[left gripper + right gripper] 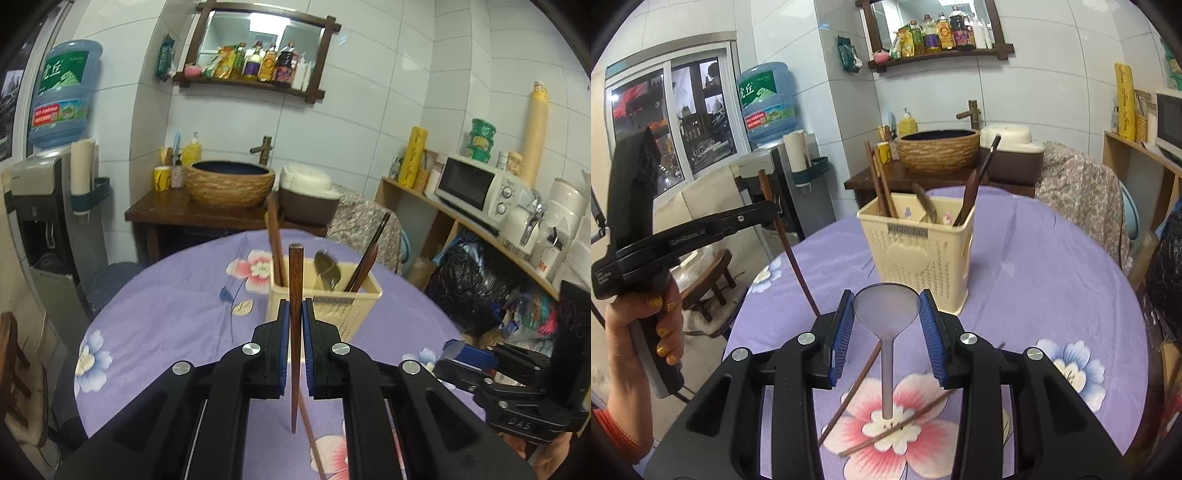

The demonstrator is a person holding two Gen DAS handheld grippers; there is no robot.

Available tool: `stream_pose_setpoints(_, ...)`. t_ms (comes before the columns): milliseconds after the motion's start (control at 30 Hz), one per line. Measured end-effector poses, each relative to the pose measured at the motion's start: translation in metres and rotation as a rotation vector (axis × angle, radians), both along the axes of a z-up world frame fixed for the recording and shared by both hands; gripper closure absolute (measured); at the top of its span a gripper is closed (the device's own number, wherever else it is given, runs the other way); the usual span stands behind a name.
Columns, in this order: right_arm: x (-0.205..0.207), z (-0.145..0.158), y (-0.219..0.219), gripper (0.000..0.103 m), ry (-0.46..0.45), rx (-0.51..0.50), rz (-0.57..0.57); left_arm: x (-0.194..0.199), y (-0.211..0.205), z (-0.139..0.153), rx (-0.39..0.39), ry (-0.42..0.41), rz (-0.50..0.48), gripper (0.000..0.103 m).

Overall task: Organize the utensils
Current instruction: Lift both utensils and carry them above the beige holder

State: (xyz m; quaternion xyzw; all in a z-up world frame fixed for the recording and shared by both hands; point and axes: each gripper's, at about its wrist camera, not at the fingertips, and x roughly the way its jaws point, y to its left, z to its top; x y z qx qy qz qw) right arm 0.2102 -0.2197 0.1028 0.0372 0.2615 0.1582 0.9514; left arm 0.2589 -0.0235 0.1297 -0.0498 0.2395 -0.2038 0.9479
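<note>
Purple flowered cloth covers the bench (1052,258). Left gripper (295,314) jaws clamp an upright chopstick (295,295); right gripper (886,317) jaws grip a spoon (886,306) (bowl upward). Both stand before the utensil basket (919,254) toward the far edge.

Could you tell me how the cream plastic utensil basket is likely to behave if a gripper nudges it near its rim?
The cream perforated plastic utensil basket looks thin-walled, so probably light. It stands tall on the purple floral tablecloth, with long wooden chopsticks leaning above the rim; it may tip rather than slide, since cloth likely grips its base.
</note>
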Motion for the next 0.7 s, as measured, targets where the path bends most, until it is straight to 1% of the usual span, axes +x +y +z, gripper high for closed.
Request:
stream_pose_setpoints(100,0.016,0.029,-0.003,0.066,-0.045,0.03,-0.011,0.008,0.001,0.03,-0.021,-0.048,-0.014,0.095)
stream_pose_setpoints(267,0.051,0.087,-0.01,0.066,-0.134,0.076,-0.07,0.029,-0.009,0.095,-0.048,-0.147,-0.019,0.095)
stream_pose_setpoints(333,0.066,0.108,-0.011,0.066,-0.173,0.071,-0.105,0.036,-0.015,0.112,-0.042,-0.189,-0.011,0.095)
stream_pose_setpoints(400,0.078,0.119,-0.01,0.066,-0.202,0.053,-0.137,0.046,-0.02,0.122,-0.046,-0.2,0.0,0.095)
stream_pose_setpoints(467,0.09,0.122,-0.007,0.066,-0.213,0.029,-0.162,0.058,-0.025,0.124,-0.056,-0.194,0.01,0.095)
stream_pose_setpoints(533,0.104,0.115,-0.004,0.066,-0.207,0.011,-0.181,0.071,-0.031,0.117,-0.048,-0.193,0.035,0.095)
stream_pose_setpoints(567,0.108,0.112,-0.003,0.066,-0.205,0.004,-0.187,0.076,-0.035,0.111,-0.038,-0.191,0.045,0.095)
stream_pose_setpoints(633,0.117,0.097,-0.002,0.066,-0.2,-0.005,-0.201,0.083,-0.039,0.098,-0.032,-0.183,0.05,0.095)
stream_pose_setpoints(700,0.122,0.08,0.001,0.066,-0.193,-0.021,-0.21,0.089,-0.044,0.078,-0.019,-0.17,0.061,0.095)
